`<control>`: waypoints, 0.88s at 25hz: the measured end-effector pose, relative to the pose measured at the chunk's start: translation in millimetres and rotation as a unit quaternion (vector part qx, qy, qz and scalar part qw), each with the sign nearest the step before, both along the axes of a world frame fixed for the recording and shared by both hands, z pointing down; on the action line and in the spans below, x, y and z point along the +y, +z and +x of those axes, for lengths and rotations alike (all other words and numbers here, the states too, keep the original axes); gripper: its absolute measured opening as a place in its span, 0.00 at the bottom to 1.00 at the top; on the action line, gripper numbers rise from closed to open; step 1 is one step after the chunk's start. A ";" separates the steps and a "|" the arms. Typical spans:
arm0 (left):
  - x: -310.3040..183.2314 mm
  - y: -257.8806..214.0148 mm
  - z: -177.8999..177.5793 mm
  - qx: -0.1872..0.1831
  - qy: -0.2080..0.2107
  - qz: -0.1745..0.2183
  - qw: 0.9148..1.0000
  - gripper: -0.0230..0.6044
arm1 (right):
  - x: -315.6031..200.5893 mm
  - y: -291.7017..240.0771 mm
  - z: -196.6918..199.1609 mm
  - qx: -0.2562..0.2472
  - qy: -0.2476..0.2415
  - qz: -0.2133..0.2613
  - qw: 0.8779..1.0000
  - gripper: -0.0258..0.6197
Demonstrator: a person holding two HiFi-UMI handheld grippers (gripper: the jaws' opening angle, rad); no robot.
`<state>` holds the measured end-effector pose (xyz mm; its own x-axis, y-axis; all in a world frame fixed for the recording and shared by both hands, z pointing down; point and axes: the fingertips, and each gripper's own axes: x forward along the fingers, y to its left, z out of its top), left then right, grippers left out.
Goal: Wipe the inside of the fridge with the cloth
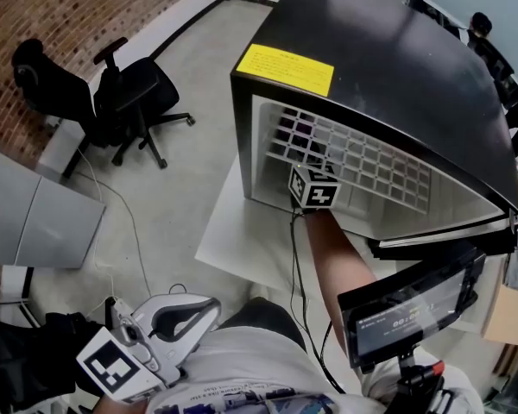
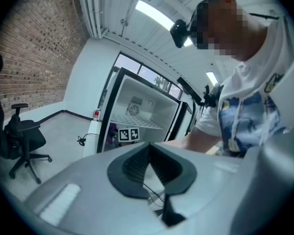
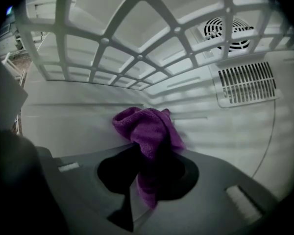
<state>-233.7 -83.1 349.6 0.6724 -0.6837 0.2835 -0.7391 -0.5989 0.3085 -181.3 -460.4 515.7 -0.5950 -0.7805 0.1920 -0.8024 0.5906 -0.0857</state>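
The fridge (image 1: 397, 67) stands open at one o'clock in the head view, with a chair (image 1: 125, 102) at ten. The right gripper (image 3: 148, 155) reaches in under the shelf (image 3: 137, 43), its jaws clamped on the purple cloth (image 3: 147, 126), which is bunched before the back wall. The left gripper (image 1: 205, 305), at seven, has its jaws together and holds nothing.

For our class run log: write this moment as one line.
right gripper: shut on purple cloth, inside fridge, under shelf | left gripper: shut, empty, outside fridge
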 end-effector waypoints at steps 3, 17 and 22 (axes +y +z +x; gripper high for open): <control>-0.7 -10.1 5.2 0.025 -0.004 -0.004 1.000 0.05 | 5.2 -2.5 -2.2 -0.005 -0.002 -0.001 1.000 0.16; 43.5 -8.6 8.8 0.029 0.012 -0.004 0.999 0.05 | 64.4 2.1 -1.9 -0.010 -0.013 -0.009 1.000 0.16; 69.4 -12.4 3.8 0.033 0.016 -0.005 0.999 0.05 | 99.1 9.3 -6.7 -0.013 -0.015 -0.024 1.000 0.16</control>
